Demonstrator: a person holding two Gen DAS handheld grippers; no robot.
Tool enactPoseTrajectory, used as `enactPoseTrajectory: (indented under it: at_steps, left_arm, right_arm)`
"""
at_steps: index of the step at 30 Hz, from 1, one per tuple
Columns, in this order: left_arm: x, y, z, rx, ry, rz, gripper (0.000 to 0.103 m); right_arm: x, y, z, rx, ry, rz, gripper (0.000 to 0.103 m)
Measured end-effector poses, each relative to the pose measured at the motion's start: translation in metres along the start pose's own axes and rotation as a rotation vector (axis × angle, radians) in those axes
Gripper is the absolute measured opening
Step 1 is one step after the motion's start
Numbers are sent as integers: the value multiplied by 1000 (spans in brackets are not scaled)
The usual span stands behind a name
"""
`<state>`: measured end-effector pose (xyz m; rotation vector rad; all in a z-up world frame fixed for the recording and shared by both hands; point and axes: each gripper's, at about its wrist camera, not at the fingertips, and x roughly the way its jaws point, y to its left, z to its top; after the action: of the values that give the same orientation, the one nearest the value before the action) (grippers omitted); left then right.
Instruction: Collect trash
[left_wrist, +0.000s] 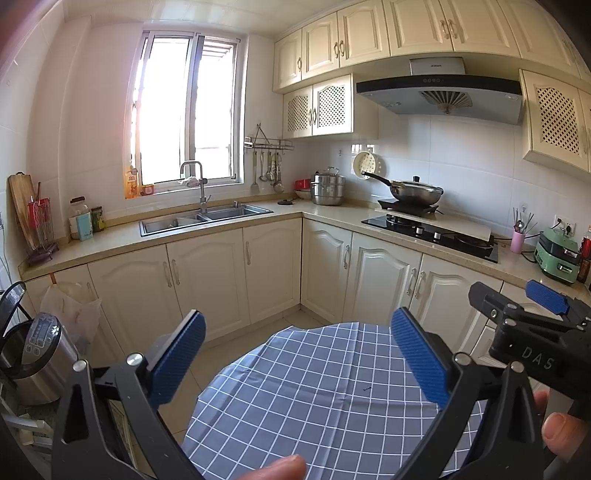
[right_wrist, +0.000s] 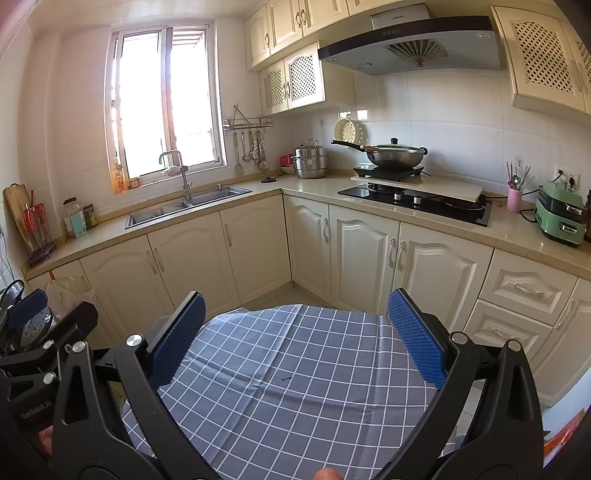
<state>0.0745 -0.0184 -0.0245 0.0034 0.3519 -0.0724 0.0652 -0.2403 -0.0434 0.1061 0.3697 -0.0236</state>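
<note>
Both the left gripper (left_wrist: 298, 354) and right gripper (right_wrist: 295, 338) stand wide apart, holding nothing, above the round table with blue checked cloth (right_wrist: 295, 387); no trash shows between them.

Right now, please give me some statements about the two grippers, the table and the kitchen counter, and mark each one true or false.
1. The left gripper is open and holds nothing. True.
2. The right gripper is shut on a piece of trash. False: it is open and empty.
3. The table has a blue checked cloth. True.
4. The wok stands inside the sink. False: it sits on a black cooker plate above the stove.
5. A plastic bag hangs at the cabinet front under the counter's left end. True.
</note>
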Motion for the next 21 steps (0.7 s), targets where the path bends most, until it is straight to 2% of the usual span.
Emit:
enactPoseTrajectory:
  at_steps: [4, 6, 11, 21]
  left_arm:
    - [-1, 0, -1, 1, -4, 10, 98]
    - [-3, 0, -1, 3, -33, 39, 98]
    - [-6, 2, 0, -16, -46, 39, 98]
    - [-5, 0, 3, -13, -30, 36, 98]
  right_arm:
    - [1, 0, 0, 0, 1, -1, 97]
    - [1, 0, -1, 1, 5, 1, 97]
    - [2, -2, -1, 1, 7, 6, 97]
    - [2, -3, 0, -2, 6, 7, 97]
